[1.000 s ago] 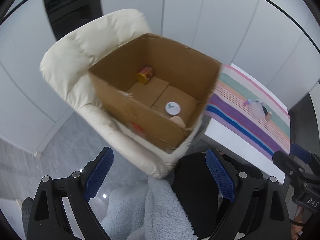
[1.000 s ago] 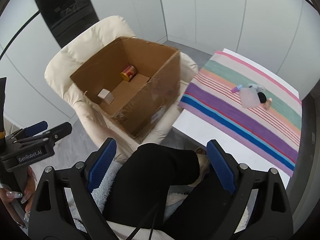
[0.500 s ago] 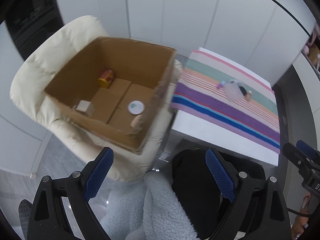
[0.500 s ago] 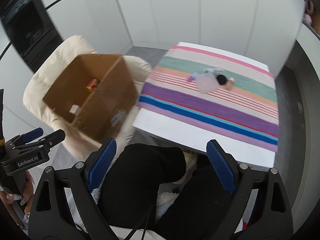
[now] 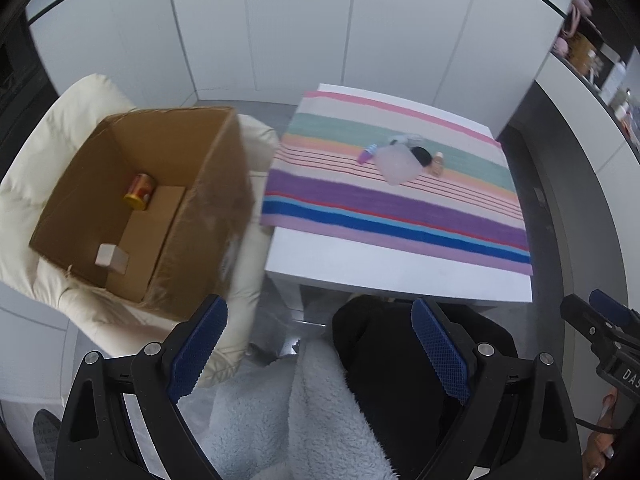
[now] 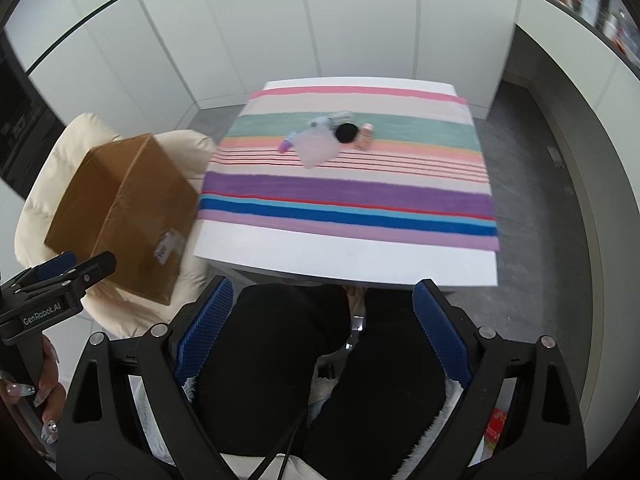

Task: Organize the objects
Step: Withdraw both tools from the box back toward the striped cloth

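Both views had swung from the cardboard box (image 5: 136, 208) to the worktop (image 6: 344, 252); our left tool (image 5: 320, 360) and right tool (image 6: 324, 344) gaped wide and empty. We judged the small bottle (image 6: 365, 136) light, rigid and slippery, best pinched mid-body.

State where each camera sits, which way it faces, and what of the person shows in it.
Left wrist: on the left tongs, angled down at the cardboard box on the cream chair and the striped table; black-clad legs, fleece and the right tongs' tip show.
Right wrist: on the right tongs, angled down at the table; legs and the hand holding the left tongs show.
Shared: box, chair, table, the small items on the cloth.
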Action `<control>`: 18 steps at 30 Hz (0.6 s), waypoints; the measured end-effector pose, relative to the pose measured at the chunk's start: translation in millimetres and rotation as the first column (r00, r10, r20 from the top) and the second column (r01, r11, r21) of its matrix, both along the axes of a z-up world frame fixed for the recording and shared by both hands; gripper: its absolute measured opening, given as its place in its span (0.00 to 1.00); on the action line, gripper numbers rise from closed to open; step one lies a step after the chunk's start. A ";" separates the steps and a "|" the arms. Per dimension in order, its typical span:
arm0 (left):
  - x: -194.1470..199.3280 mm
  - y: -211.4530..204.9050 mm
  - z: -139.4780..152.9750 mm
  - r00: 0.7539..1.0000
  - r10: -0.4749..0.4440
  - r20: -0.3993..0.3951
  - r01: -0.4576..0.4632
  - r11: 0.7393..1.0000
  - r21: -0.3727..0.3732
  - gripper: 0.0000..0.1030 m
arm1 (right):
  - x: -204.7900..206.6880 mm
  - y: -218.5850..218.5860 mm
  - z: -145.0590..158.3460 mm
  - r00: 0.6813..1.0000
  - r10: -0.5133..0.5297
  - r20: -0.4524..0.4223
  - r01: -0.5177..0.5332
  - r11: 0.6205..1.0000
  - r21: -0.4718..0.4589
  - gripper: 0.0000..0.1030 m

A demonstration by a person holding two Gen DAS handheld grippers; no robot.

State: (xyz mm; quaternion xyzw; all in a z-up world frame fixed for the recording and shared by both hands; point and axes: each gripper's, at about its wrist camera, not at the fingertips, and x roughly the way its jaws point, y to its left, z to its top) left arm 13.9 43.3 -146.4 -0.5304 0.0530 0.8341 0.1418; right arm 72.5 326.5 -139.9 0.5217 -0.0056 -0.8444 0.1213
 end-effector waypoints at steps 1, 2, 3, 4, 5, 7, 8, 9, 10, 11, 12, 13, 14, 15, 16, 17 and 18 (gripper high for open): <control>0.6 4.1 -1.2 1.000 -0.007 0.001 0.007 1.000 -0.002 0.92 | -0.1 5.1 -1.2 1.000 -0.010 0.003 0.010 1.000 -0.001 0.91; 0.6 8.6 -2.3 1.000 -0.014 0.003 0.014 1.000 -0.003 0.92 | -0.7 10.4 -2.6 1.000 -0.020 0.006 0.020 1.000 -0.003 0.91; 0.4 11.6 -3.3 1.000 -0.019 0.004 0.019 1.000 -0.003 0.92 | -1.7 15.3 -4.3 1.000 -0.028 0.009 0.028 1.000 -0.005 0.91; 0.2 14.5 -4.3 1.000 -0.024 0.006 0.024 1.000 -0.003 0.92 | -2.9 19.3 -5.9 0.999 -0.035 0.010 0.035 0.999 -0.008 0.91; -1.5 18.8 -5.6 1.000 -0.030 0.007 0.030 1.000 -0.005 0.92 | -3.7 22.0 -7.1 0.999 -0.040 0.012 0.040 0.999 -0.011 0.91; -4.7 22.8 -7.7 0.999 -0.036 0.008 0.037 0.999 -0.013 0.92 | -8.4 28.6 -12.2 0.998 -0.053 0.021 0.054 0.998 -0.016 0.91; -7.5 26.4 -8.8 0.999 -0.040 0.009 0.041 0.999 -0.015 0.92 | -10.5 30.3 -14.4 0.998 -0.059 0.026 0.060 0.998 -0.016 0.91; -10.0 28.8 -9.7 0.999 -0.043 0.010 0.043 0.999 -0.016 0.92 | -13.5 32.8 -17.0 0.997 -0.067 0.032 0.067 0.998 -0.019 0.91; -13.1 31.5 -10.7 0.999 -0.047 0.010 0.047 0.999 -0.014 0.92 | -17.5 35.4 -20.1 0.997 -0.073 0.037 0.074 0.997 -0.024 0.91; -17.1 34.9 -12.0 0.999 -0.052 0.008 0.052 0.999 -0.011 0.92 | -20.3 36.9 -22.2 0.996 -0.076 0.040 0.077 0.997 -0.026 0.91; -20.5 37.9 -13.4 0.999 -0.053 0.008 0.053 0.999 -0.011 0.92 | -24.1 38.1 -24.7 0.996 -0.080 0.041 0.081 0.996 -0.026 0.91; -25.8 43.2 -15.8 0.998 -0.057 0.010 0.057 0.998 -0.012 0.92 | -27.6 39.3 -27.2 0.996 -0.083 0.042 0.084 0.996 -0.024 0.91; -30.1 47.1 -17.9 0.998 -0.063 0.013 0.063 0.998 -0.012 0.92 | -31.8 40.1 -29.8 0.996 -0.084 0.040 0.085 0.996 -0.020 0.91; -33.8 51.3 -20.1 0.997 -0.069 0.016 0.069 0.998 -0.014 0.92 | -35.7 40.2 -32.3 0.996 -0.081 0.035 0.082 0.997 -0.012 0.91; -38.4 57.1 -23.2 0.997 -0.078 0.021 0.078 0.997 -0.016 0.92 | -39.2 40.0 -34.7 0.996 -0.079 0.029 0.079 0.997 -0.003 0.91; -43.7 64.0 -27.1 0.996 -0.086 0.028 0.087 0.996 -0.019 0.92 | -43.6 40.4 -38.1 0.997 -0.079 0.025 0.079 0.997 0.006 0.91; -47.6 69.9 -30.4 0.995 -0.091 0.033 0.092 0.996 -0.020 0.92 | -48.1 41.3 -41.7 0.997 -0.078 0.026 0.078 0.997 0.011 0.91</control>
